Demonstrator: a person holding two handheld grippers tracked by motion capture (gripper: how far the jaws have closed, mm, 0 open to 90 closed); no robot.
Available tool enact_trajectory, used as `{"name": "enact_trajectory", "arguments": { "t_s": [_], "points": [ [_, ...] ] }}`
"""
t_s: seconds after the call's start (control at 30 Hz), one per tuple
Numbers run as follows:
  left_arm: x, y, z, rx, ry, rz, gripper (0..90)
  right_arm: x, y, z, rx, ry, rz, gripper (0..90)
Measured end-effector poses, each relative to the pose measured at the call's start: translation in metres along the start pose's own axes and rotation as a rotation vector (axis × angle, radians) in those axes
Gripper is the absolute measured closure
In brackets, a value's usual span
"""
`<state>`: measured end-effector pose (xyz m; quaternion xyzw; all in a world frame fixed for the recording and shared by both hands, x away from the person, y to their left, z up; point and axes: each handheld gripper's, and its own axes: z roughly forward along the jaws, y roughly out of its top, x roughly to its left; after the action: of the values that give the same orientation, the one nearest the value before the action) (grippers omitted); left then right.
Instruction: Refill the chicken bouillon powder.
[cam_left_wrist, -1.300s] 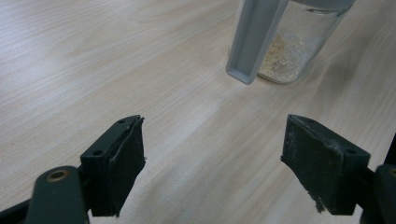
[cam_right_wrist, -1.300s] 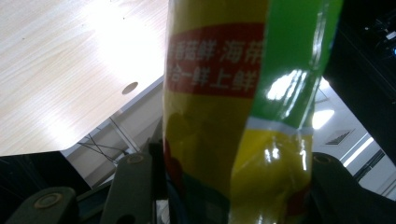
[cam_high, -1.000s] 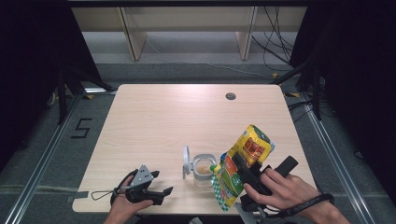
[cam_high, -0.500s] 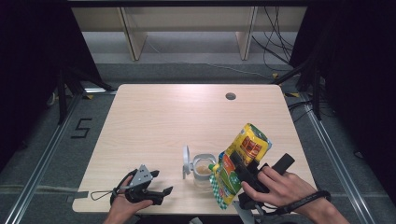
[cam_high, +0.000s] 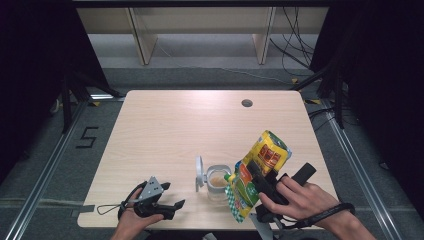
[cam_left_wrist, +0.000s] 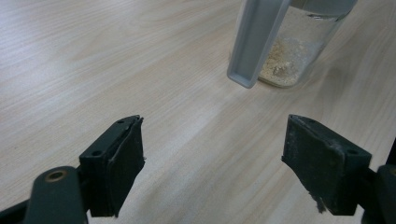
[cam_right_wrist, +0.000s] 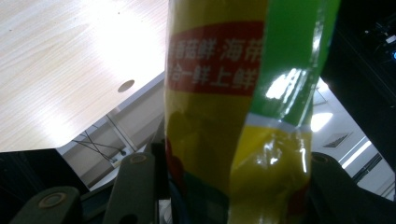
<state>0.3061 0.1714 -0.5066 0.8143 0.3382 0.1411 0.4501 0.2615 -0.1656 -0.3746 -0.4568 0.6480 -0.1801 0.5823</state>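
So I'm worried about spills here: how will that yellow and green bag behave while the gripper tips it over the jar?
The bag is probably floppy: its glossy film creases where the right gripper clamps it. It looks slippery, so it may slide in the grip. Its lower end droops toward the open jar, so the contents may shift suddenly.

Pale wooden table (cam_high: 165, 125), grey floor (cam_high: 55, 160), wooden shelving (cam_high: 200, 25) behind.

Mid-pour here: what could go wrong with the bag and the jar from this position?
The yellow-green foil snack bag is tilted in the right tool beside the small clear jar; its contents may miss the narrow opening. The jar stands unheld, since the left tool rests open and apart. The hinged grey lid could get knocked.
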Motion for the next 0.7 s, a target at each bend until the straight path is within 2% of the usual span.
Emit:
{"name": "enact_trajectory", "arguments": {
  "t_s": [0.2, 0.47, 0.53, 0.57, 0.63, 0.7],
  "points": [
    [-0.0008, -0.0002, 0.0017, -0.011, -0.012, -0.013, 19.7, 0.0009, -0.0005, -0.0016, -0.003, -0.011, 0.012, 57.5],
    [0.0005, 0.0, 0.0, 0.005, -0.006, 0.001, 19.7, -0.0028, 0.0013, -0.0003, -0.008, -0.012, 0.008, 57.9],
    [-0.0004, -0.0001, 0.001, -0.006, -0.011, -0.005, 19.7, -0.0039, 0.0019, 0.0009, -0.014, -0.007, 0.008, 58.1],
    [-0.0019, -0.0003, 0.0012, 0.001, -0.019, -0.026, 19.7, -0.004, 0.0026, 0.0012, -0.015, -0.012, 0.015, 58.1],
    [-0.0008, 0.0004, 0.0003, 0.009, -0.01, 0.012, 19.9, -0.0036, 0.0046, 0.0023, -0.021, -0.013, 0.027, 58.2],
    [-0.0006, 0.0004, 0.0001, 0.011, -0.006, 0.017, 20.0, -0.004, 0.0054, 0.0026, -0.024, -0.016, 0.031, 58.2]
  ]
}}
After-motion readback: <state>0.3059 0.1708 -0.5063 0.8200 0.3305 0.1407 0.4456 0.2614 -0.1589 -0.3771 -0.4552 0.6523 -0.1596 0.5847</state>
